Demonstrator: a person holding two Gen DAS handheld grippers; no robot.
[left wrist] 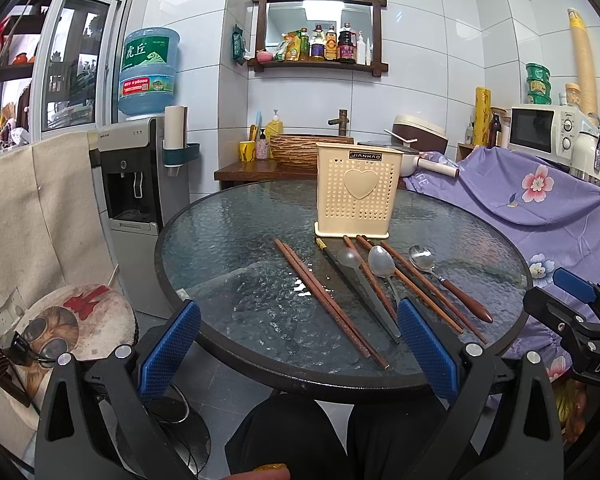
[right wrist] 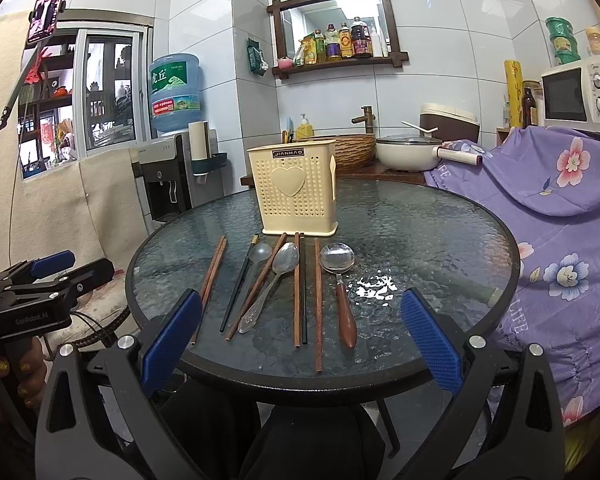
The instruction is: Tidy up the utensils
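Utensils laid out, both grippers spread and empty

Ahead of our right gripper, the wooden-handled spoon looks stiff and light; we'd pinch its handle, not the slippery bowl.

Utensil holder: interior not visible through the perforated front; compartments cannot be told. Right claw cut off by the frame edge in the left wrist view; jaw gap unreadable there. Clear spoon faint against the glass worktop; handle outline lost. Shelf bottles: labels too small to read.
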